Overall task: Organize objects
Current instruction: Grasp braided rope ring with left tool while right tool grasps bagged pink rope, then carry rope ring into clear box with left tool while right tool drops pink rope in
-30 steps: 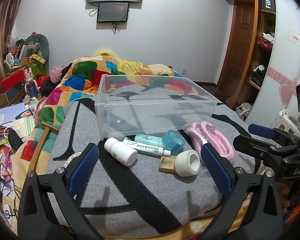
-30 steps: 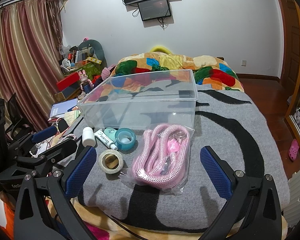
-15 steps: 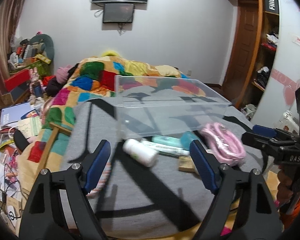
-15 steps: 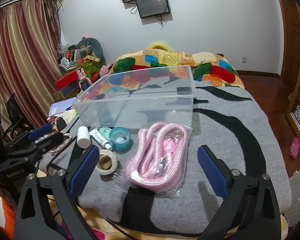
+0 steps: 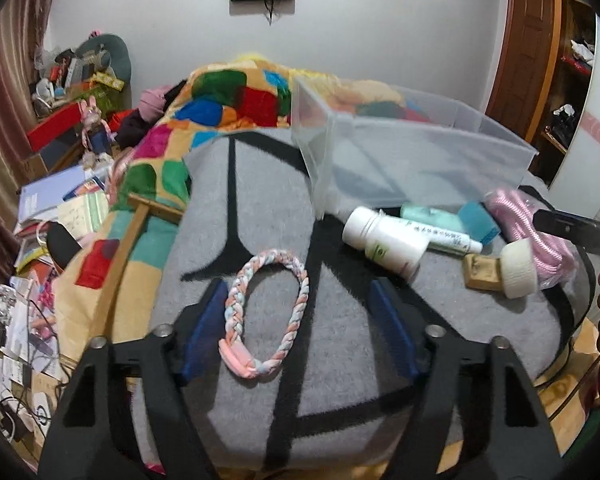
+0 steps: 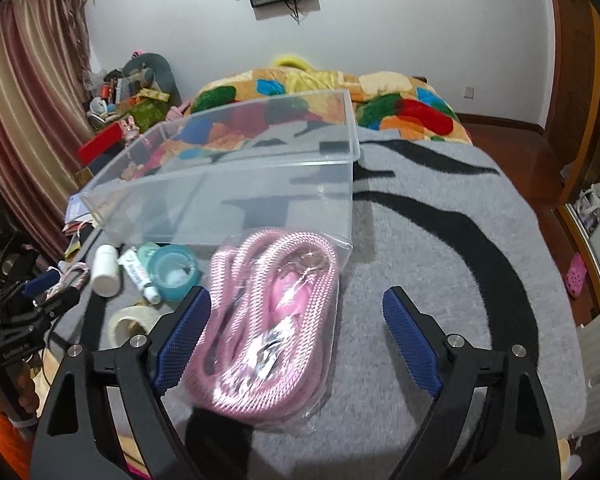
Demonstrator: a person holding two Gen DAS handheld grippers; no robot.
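Note:
A clear plastic bin (image 5: 412, 168) (image 6: 236, 184) stands empty on the grey blanket. In the left wrist view my left gripper (image 5: 300, 332) is open, its blue pads on either side of a braided pastel bracelet (image 5: 272, 312) lying flat. To its right lie a white bottle (image 5: 384, 244), a tube (image 5: 440, 236), a teal tape roll (image 5: 476, 220), a white tape roll (image 5: 518, 268) and a small wooden block (image 5: 480, 272). In the right wrist view my right gripper (image 6: 296, 336) is open over a bagged pink rope (image 6: 268, 320). The left gripper also shows there (image 6: 48, 284).
The grey blanket with black stripes (image 6: 440, 248) covers the bed end; a colourful quilt (image 5: 228, 104) lies behind the bin. Cluttered floor and boxes (image 5: 40, 208) are on the left. A wooden door and shelves (image 5: 540, 40) stand on the right.
My left gripper has swung left and down from the bottle and tapes to straddle the braided bracelet. My right gripper has moved forward and lower over the pink rope bag.

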